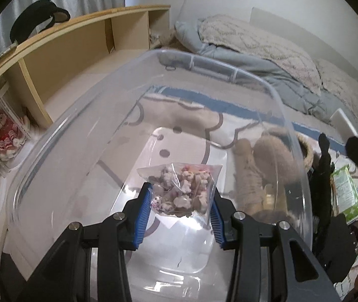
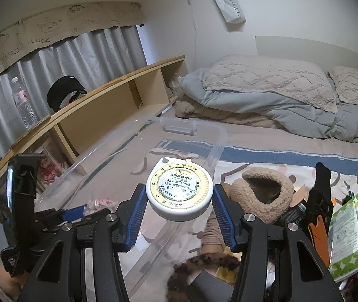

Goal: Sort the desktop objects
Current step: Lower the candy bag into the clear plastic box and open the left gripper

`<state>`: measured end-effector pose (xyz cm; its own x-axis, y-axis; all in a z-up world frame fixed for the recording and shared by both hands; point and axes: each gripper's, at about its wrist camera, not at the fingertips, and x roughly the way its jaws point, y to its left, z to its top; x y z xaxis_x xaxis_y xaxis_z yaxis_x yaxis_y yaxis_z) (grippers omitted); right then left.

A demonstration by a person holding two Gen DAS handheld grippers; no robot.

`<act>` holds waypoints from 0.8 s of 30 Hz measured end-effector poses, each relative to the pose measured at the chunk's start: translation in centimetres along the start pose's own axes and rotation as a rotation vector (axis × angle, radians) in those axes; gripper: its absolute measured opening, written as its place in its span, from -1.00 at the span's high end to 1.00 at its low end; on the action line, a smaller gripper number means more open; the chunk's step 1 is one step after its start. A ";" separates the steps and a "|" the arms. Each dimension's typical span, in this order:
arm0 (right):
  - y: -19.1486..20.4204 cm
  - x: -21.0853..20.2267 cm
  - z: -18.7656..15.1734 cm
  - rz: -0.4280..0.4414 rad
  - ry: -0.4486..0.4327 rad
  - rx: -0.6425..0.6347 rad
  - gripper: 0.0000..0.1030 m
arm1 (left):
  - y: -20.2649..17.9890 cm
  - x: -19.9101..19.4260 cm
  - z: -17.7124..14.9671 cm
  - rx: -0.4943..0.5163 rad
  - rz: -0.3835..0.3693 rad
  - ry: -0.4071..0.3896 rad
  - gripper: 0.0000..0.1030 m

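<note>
My left gripper is shut on a clear plastic bag of small pink and beige figures, held inside a clear plastic bin on the bed. My right gripper is shut on a round white and yellow tape measure, held above the bin's right rim. The left gripper and its bag also show at the lower left of the right wrist view.
A beige fuzzy slipper, a black sock and a green wipes pack lie right of the bin. A wooden shelf runs along the left. Pillows and a grey duvet lie behind.
</note>
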<state>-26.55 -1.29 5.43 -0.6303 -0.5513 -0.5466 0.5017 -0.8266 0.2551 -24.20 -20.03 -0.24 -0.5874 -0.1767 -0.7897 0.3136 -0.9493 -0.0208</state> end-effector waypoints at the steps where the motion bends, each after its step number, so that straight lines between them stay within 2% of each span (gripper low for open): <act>1: 0.0 -0.1 0.0 -0.004 -0.002 0.000 -0.04 | 0.0 0.1 0.0 0.003 0.002 0.009 0.18; 11: -0.3 0.1 0.0 -0.001 0.011 0.007 -0.04 | -1.5 0.7 -1.1 0.072 -0.039 0.088 0.17; 24: -0.4 0.5 0.0 0.002 0.019 0.015 -0.04 | -2.1 0.6 -1.4 0.093 -0.049 0.095 0.16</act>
<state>-27.11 -1.22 5.06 -0.6181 -0.5509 -0.5608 0.4942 -0.8271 0.2677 -24.21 -17.78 -1.54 -0.5255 -0.1081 -0.8439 0.2131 -0.9770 -0.0075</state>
